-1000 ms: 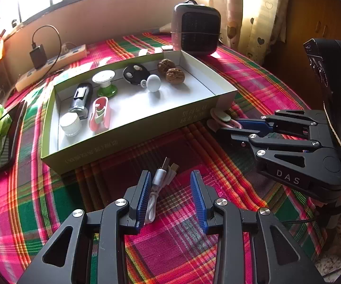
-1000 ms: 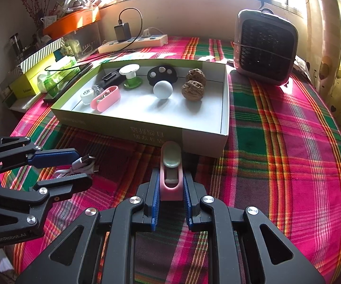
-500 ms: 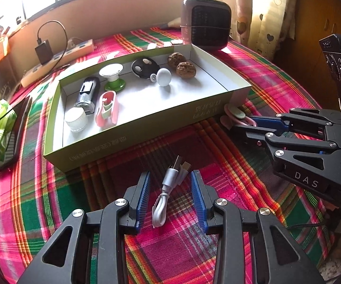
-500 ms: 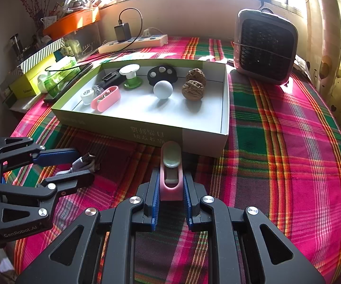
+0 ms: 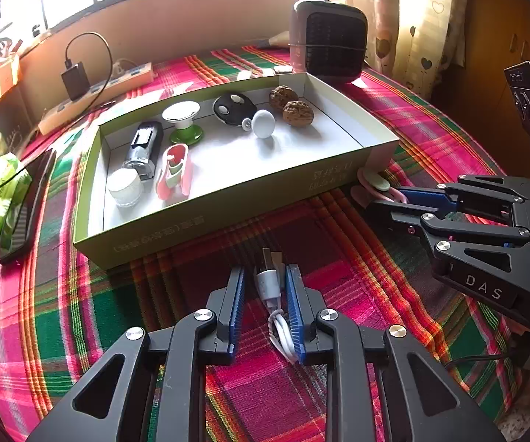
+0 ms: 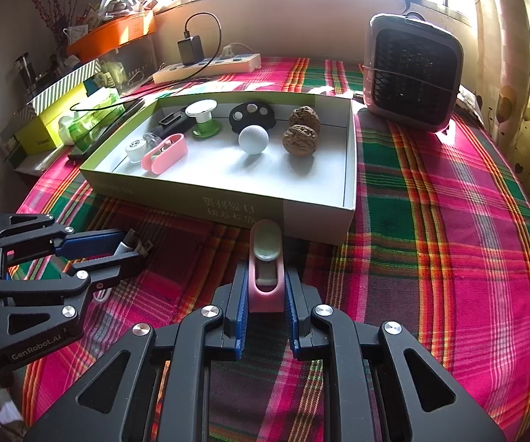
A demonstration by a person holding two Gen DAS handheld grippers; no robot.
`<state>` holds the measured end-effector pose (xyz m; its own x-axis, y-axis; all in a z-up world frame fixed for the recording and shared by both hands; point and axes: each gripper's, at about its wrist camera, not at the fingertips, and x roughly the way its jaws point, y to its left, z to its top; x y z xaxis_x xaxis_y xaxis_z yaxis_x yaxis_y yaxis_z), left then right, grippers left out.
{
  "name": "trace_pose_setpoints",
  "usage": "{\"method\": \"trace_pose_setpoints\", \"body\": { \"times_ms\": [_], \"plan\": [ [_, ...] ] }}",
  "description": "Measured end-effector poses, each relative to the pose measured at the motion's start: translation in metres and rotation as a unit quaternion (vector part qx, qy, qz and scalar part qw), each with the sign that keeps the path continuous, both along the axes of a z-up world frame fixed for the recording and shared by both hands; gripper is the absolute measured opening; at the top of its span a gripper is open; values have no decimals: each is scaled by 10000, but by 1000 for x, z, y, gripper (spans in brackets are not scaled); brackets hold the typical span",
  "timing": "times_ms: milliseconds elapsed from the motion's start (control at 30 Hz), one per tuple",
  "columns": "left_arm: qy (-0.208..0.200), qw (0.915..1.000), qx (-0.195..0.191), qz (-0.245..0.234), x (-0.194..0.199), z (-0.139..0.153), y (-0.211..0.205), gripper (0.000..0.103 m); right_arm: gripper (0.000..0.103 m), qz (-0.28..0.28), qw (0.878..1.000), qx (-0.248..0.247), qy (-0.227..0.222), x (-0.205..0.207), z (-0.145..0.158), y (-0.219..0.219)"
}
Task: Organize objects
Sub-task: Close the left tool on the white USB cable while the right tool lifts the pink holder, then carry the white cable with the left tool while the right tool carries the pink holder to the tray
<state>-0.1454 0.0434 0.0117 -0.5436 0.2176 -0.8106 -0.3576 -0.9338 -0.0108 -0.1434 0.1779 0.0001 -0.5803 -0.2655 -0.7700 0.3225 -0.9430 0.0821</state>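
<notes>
Left wrist view. Left gripper [image 5: 265, 287]: black plastic linkage, blue ribbed pads; jaws narrowed to a slim gap around the white USB cable [image 5: 270, 294]. Its right pad touches the cable; whether the left pad does cannot be told. Cable: smooth white sleeve, metal plug pointing toward the box, coiled cord trailing back between the fingers, lying on the tablecloth [image 5: 81, 324], a woven plaid of pink, green and orange. Just ahead, a shallow cardboard box [image 5: 228, 202], olive outside, white inside, holding: white bottle cap [image 5: 125, 186], pink clip [image 5: 175, 173], black-and-silver lighter-shaped item [image 5: 143, 147], white-and-green spool [image 5: 182, 121], black oval disc [image 5: 233, 107], white ball [image 5: 264, 123], two wrinkled walnuts [image 5: 290, 105]. Right gripper [image 5: 394, 199] to the right, by the box's near corner.

Right wrist view. Right gripper [image 6: 265, 287]: same make; pads pressed on both sides of a pink plastic clip [image 6: 265, 276], rounded, with a pale green insert, its tip just short of the box wall [image 6: 228, 206]. Left gripper [image 6: 132, 246] at left, cable end between its fingers. Behind the box: grey fan heater [image 6: 412, 73] with black grille, white power strip [image 6: 206, 68] with black charger, orange tray [image 6: 114, 35] on the shelf, window sill, heart-print curtain [image 6: 515, 73].
</notes>
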Motion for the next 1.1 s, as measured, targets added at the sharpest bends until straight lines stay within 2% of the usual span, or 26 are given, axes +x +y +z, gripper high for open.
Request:
{"method": "trace_pose_setpoints", "body": {
  "times_ms": [200,1100],
  "plan": [
    [7,10000,-9,13,0,0,0,16,19,1,10000,-3,-1,0,0,0],
    [38,10000,47,55,-1,0,-3,15,18,19,10000,49,47,2,1,-3]
  ]
}}
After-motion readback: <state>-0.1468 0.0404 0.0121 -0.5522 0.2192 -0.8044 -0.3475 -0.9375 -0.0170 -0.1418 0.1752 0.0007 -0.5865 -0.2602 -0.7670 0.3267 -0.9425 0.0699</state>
